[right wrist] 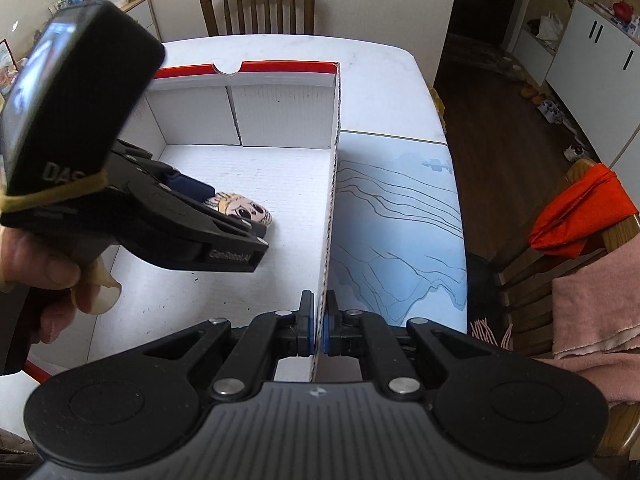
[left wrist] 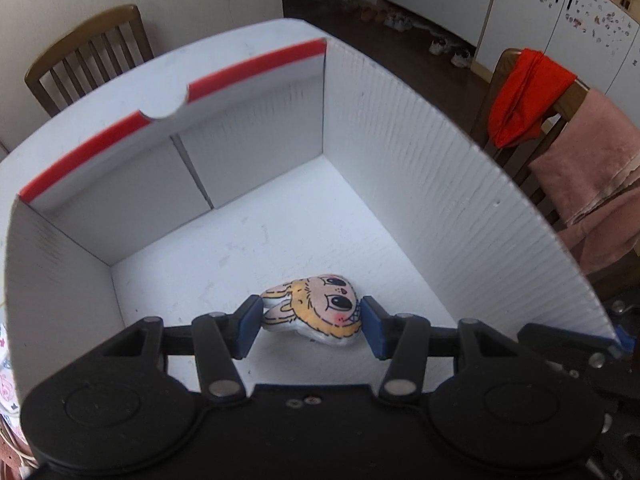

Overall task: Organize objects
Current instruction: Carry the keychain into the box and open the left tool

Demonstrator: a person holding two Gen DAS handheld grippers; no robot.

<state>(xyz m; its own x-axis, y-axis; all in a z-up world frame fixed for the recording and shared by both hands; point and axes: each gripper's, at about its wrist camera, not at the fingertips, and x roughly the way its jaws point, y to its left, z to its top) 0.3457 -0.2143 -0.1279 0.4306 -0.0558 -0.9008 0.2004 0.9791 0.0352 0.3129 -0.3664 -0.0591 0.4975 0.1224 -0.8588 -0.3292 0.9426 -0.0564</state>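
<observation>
The left gripper (left wrist: pixel 312 326) reaches down into a large white corrugated-plastic box with a red top edge (left wrist: pixel 400 168), its blue-padded jaws standing about half open. Between them sits a small flat plush cushion printed with a cartoon rabbit face (left wrist: pixel 316 312). Both pads sit right against the cushion's sides, the left one at the ears, the right one at the cheek, so the cushion appears lightly gripped. Whether it rests on the box floor or hangs just above it I cannot tell. The cushion is in the near part of the box, closer to the right wall than to the left.

The right gripper (right wrist: pixel 319 322) is clenched on the top edge of the box's right wall, at its near end, one pad on each face of the thin sheet.

In the right wrist view, a hand (right wrist: pixel 38 268) grips the left tool's handle at the far left. The box stands on a white table (right wrist: pixel 384 84), just beside a pale blue mat with dark line drawings (right wrist: pixel 400 220). A brown wooden chair (right wrist: pixel 258 6) stands at the table's far side.
</observation>
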